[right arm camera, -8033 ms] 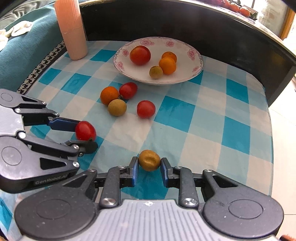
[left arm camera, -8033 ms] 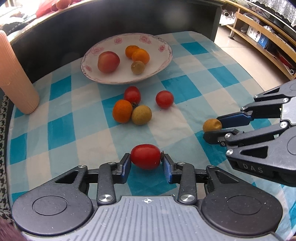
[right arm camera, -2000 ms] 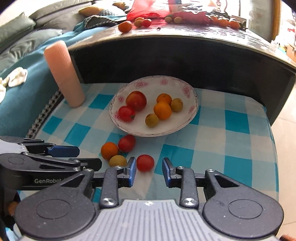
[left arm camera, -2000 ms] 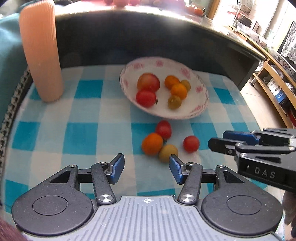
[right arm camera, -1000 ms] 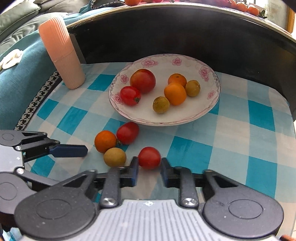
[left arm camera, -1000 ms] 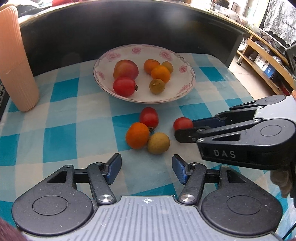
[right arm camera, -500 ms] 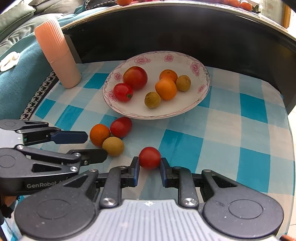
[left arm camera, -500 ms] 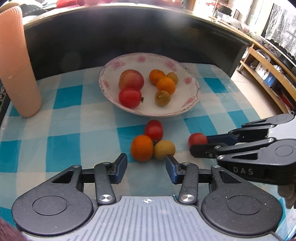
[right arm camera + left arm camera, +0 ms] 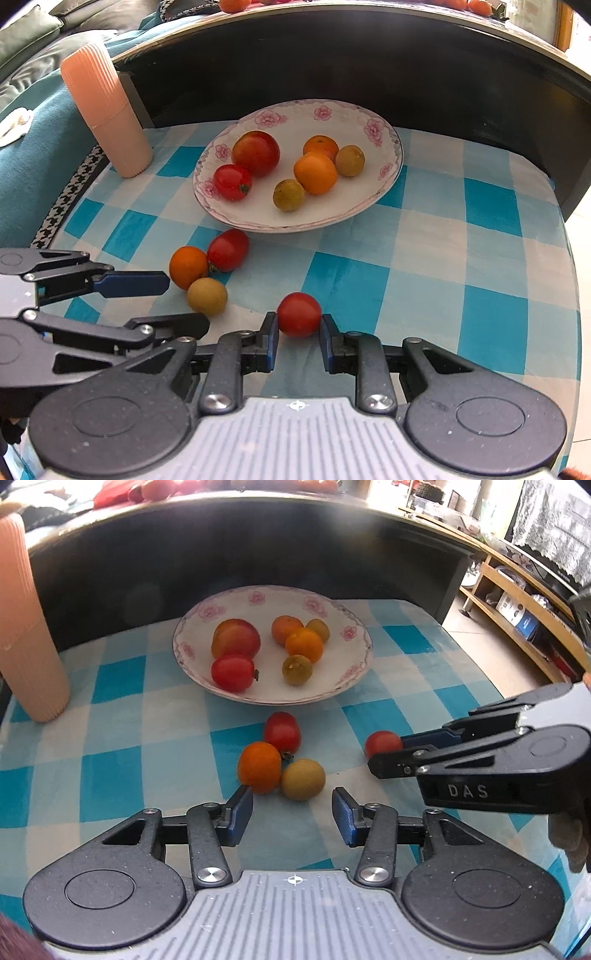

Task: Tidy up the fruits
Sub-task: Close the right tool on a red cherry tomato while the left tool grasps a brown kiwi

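A white floral plate (image 9: 343, 686) (image 9: 384, 177) holds several fruits: red tomatoes, oranges and yellow-green fruits. On the checked cloth lie an orange (image 9: 259, 767) (image 9: 188, 266), a red tomato (image 9: 282, 732) (image 9: 228, 249) and a yellow-green fruit (image 9: 303, 779) (image 9: 207, 296). My left gripper (image 9: 291, 812) (image 9: 177, 301) is open just in front of the yellow-green fruit. My right gripper (image 9: 298, 334) (image 9: 384, 751) is shut on a small red tomato (image 9: 299, 314) (image 9: 382, 743) at cloth level.
A ribbed pink cup (image 9: 26, 627) (image 9: 107, 110) stands at the back left. A dark curved wall (image 9: 258, 546) rises behind the plate. The cloth's right edge (image 9: 569, 258) drops toward the floor, with wooden shelves (image 9: 517, 602) beyond.
My left gripper has opened wider and come closer to the orange and the yellow-green fruit. My right gripper stays shut on the small red tomato.
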The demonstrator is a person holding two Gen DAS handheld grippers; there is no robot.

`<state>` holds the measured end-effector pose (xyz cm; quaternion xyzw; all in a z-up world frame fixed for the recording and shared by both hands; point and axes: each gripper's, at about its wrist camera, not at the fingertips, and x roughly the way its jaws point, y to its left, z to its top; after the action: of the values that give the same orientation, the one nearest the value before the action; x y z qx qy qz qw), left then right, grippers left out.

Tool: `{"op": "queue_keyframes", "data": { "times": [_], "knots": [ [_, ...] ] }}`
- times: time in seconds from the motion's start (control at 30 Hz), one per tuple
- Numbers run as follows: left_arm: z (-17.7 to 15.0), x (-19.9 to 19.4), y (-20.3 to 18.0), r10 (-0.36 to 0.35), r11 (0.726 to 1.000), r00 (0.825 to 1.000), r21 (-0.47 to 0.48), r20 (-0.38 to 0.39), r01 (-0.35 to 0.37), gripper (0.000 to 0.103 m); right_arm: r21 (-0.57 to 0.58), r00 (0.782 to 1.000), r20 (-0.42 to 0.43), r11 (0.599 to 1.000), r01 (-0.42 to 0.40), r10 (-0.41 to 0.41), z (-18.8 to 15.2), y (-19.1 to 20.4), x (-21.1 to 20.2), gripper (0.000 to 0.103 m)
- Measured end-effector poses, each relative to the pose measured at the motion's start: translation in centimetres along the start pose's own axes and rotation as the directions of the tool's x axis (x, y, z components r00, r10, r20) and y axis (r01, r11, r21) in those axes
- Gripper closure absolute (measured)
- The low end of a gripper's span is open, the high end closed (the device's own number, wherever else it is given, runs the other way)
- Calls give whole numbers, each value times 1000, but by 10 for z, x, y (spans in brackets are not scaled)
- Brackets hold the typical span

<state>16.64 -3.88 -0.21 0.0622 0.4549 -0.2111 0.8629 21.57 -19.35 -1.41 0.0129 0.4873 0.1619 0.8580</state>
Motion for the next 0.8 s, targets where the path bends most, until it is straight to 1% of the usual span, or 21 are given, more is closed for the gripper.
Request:
{"op": "queue_keyframes", "data": {
  "times": [0.03,0.13,0.2,0.23,0.27,0.4,0.47,0.53,0.6,0.67,0.7,0.73,0.77,0.8],
  "knots": [
    [0,-2,-1,3,1000,1000,4,5,-3,48,1,1000,0,1000,1,-1,0,0,-1,62],
    [1,-4,-3,-21,1000,1000,1,16,21,48,4,1000,-2,1000,4,-4,0,1,-1,62],
    [1,-2,-7,-42,999,999,13,17,42,48,7,1000,-3,1000,6,-6,0,1,-2,62],
    [1,0,-9,-57,998,998,14,15,57,50,9,1000,-4,1000,8,-8,0,1,-3,62],
    [1,3,-10,-75,997,997,17,14,75,51,12,1000,-3,1000,12,-12,-1,0,-4,62],
    [4,12,-13,-57,997,998,46,27,56,41,38,1000,-4,999,29,-29,0,-3,-7,62],
    [7,18,-15,-46,998,999,52,22,45,42,53,1000,-5,998,29,-29,1,-6,-9,62],
    [8,26,-15,-55,998,998,39,6,54,46,57,999,-3,998,38,-38,1,-9,-9,62],
    [8,26,-18,-44,997,999,62,21,43,47,63,999,-2,997,40,-40,1,-12,-10,62],
    [7,25,-21,-31,997,999,72,15,30,49,57,999,-2,998,37,-37,0,-12,-10,62],
    [5,24,-21,-22,997,1000,76,15,21,54,53,999,-2,998,39,-38,0,-12,-10,62],
    [4,23,-20,-17,997,1000,76,12,17,55,48,999,-3,998,41,-41,0,-11,-10,62],
    [2,20,-19,-13,997,1000,71,10,12,60,43,999,-4,998,44,-44,0,-10,-10,62],
    [0,18,-18,-6,998,1000,65,7,6,63,38,999,-3,998,46,-46,0,-10,-10,62]
  ]
}}
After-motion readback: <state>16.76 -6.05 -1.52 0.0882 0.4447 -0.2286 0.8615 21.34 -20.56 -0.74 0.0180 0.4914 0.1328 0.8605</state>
